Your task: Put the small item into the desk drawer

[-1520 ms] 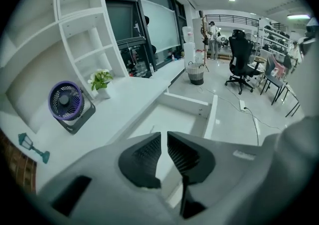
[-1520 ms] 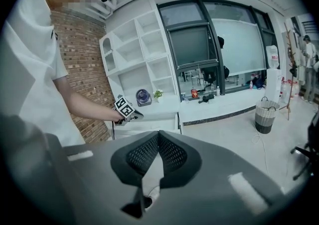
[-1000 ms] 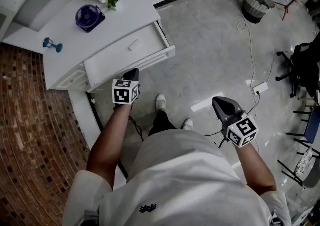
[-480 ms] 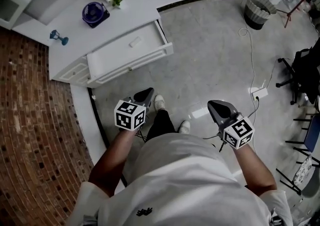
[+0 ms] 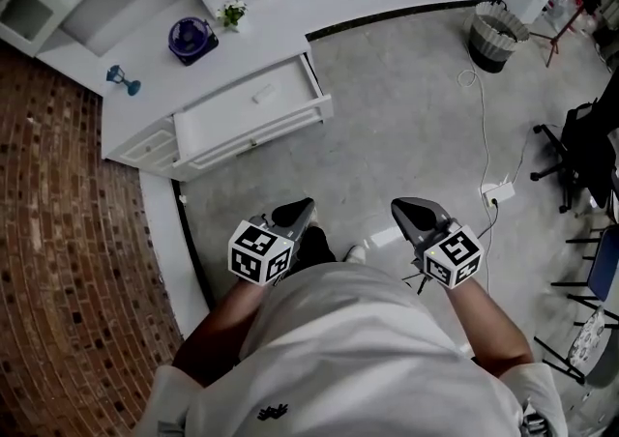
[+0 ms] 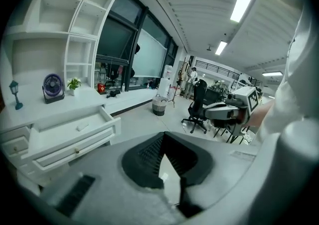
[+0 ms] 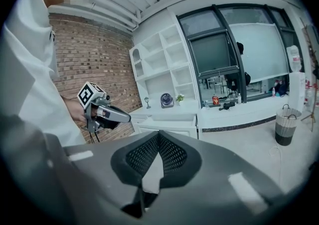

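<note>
Jaws together and empty on both: left gripper and right gripper sit at 6 o'clock in the head view. The small item lies inside the open drawer of the desk at 11 o'clock, well apart from both.

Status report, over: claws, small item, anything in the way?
Both shut, empty, away from the desk: left claw, right claw. The small item lies in the open drawer. Nothing in the way.
</note>
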`<state>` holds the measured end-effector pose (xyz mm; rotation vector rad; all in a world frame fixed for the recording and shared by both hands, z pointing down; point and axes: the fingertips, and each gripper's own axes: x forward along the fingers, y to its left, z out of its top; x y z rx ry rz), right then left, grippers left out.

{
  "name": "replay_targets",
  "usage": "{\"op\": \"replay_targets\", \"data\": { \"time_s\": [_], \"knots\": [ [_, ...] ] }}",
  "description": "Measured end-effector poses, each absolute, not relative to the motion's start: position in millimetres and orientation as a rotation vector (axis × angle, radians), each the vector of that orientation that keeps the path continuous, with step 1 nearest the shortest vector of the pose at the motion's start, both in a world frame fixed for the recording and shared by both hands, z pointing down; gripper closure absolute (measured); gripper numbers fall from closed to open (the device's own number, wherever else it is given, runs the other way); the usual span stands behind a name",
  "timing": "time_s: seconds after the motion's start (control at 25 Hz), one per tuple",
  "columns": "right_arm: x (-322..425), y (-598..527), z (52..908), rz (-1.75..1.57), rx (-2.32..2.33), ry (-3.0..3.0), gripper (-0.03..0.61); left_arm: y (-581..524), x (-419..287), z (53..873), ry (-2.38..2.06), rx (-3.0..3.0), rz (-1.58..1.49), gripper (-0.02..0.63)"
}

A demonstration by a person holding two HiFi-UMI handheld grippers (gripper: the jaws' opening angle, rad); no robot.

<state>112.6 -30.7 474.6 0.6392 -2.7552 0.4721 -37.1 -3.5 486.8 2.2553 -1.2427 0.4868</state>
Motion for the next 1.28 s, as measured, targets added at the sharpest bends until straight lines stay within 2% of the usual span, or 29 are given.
{"op": "replay_targets", "data": {
  "time_s": [1.28],
  "knots": [
    [100,-13,474,0.457,0.553,-2.745,0.568,25,-39,483,-1.228,2.254,0.467,0.607]
  ]
}}
